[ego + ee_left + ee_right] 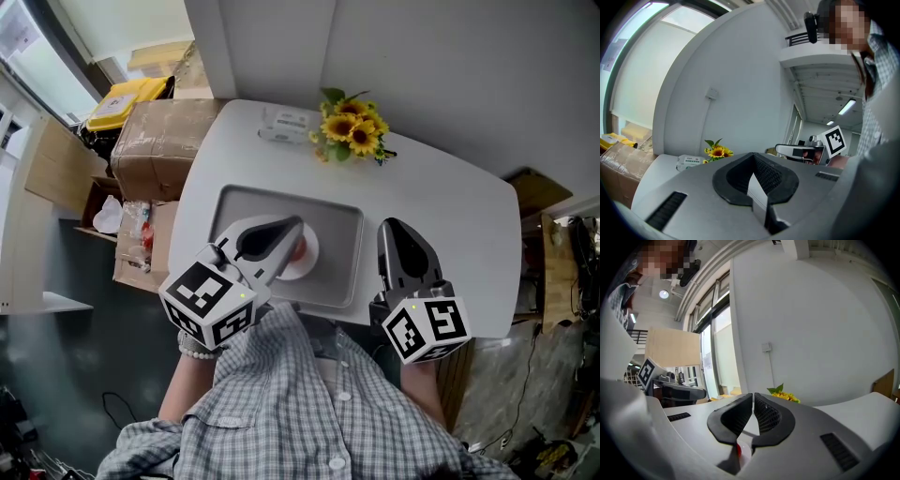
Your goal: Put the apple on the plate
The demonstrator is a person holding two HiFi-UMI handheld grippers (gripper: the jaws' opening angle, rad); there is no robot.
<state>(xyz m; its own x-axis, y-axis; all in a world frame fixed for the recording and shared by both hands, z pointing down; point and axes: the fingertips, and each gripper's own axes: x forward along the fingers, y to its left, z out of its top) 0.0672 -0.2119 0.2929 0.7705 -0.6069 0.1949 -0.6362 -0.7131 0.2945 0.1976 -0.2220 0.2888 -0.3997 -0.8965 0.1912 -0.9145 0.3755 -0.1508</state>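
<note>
- On the white surface (pixel 441 187), close to the near edge, there's a gray tray (pixel 342 220). A white plate (pixel 307 265) sits in it, a bit right of the tray's middle.
- The apple (pixel 300 248) is on that plate. It's red, and in the head view the left gripper (pixel 298 227) covers most of it, so only a sliver shows.
- Left gripper hangs over the tray and points far-right, right above the plate. Its fingers are clenched tip to tip with nothing between them, and it's not gripping the apple.
- Right gripper (pixel 390 225) is over the bare surface just right of the tray, pointing toward the far side. Its fingers are pressed together at the tips too, and they're empty. In the right gripper view a bit of red apple and white plate peeks through the opening below the tips.
- At the far edge there's a bunch of sunflowers (pixel 353 127), with a small white box (pixel 286 125) just left of it.
- Off the left side of the surface there are cardboard boxes (pixel 155 141).
- The person's checked shirt (pixel 300 403) fills the near side of the head view.
</note>
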